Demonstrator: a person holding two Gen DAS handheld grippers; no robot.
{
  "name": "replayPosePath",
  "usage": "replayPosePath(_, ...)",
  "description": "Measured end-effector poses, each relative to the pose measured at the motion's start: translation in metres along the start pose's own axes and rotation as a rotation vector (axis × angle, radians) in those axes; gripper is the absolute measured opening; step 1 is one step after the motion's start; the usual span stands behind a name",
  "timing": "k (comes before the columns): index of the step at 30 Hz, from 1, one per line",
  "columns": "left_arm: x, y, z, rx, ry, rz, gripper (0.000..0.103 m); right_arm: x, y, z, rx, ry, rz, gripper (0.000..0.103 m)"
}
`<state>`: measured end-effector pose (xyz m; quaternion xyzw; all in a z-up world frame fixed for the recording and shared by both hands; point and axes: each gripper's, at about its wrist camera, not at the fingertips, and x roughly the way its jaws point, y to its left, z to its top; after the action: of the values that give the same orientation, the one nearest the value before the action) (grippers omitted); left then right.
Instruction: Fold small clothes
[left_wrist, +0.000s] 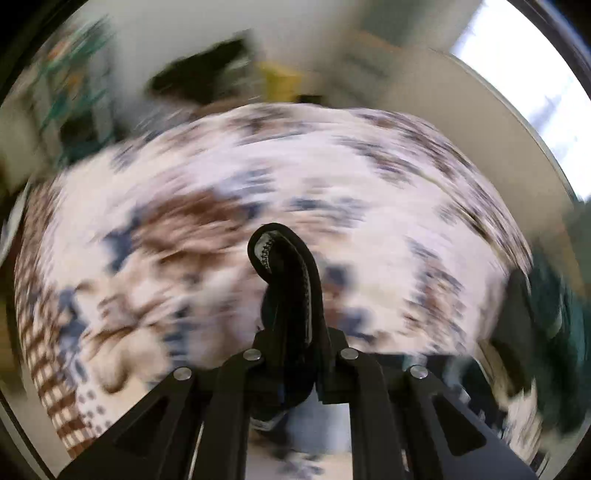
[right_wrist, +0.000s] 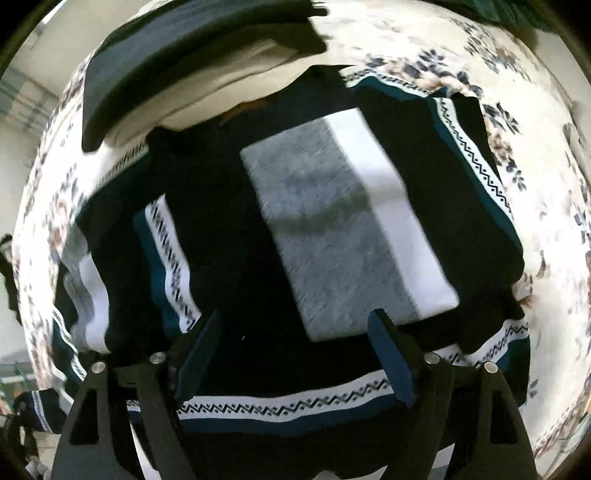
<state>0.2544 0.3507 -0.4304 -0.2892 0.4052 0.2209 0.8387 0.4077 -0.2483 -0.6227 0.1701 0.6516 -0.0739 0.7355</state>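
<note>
Pinching a fold of dark cloth with a zigzag-stitched edge, the left gripper (left_wrist: 291, 295) has its fingers pressed together on that cloth (left_wrist: 280, 258), which loops up above the tips and hangs back down between them. Beyond it spreads a flower-patterned bedspread (left_wrist: 221, 177), heavily blurred, and past that a pale wall and a bright window (left_wrist: 532, 85) at the far right. The right gripper (right_wrist: 295, 354) points down at the bed with its blue-padded fingers (right_wrist: 391, 362) spread apart — nothing between them. Just under it lies a dark sweater (right_wrist: 229, 229) with white zigzag bands, spread on the bedspread, and a grey-and-white folded piece (right_wrist: 343, 236) rests on its middle. Farther off, a stack of folded clothes (right_wrist: 184, 62) sits at the sweater's far edge.
</note>
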Motion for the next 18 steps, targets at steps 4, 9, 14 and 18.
replayPosePath(4, 0.002, -0.124, -0.024, 0.187, 0.060, -0.128, 0.009, -0.015, -0.043, 0.017, 0.050, 0.035, 0.078, 0.083)
replayPosePath(9, 0.023, -0.284, -0.111, 0.373, 0.189, -0.300, 0.009, -0.026, -0.088, 0.041, 0.035, 0.057, 0.112, 0.083)
replayPosePath(14, 0.043, -0.393, -0.207, 0.488, 0.320, -0.394, 0.009, -0.029, -0.126, 0.070, 0.015, 0.052, 0.114, 0.083)
replayPosePath(18, 0.050, -0.445, -0.268, 0.558, 0.414, -0.405, 0.012, -0.029, -0.167, 0.083, 0.045, 0.053, 0.110, 0.083)
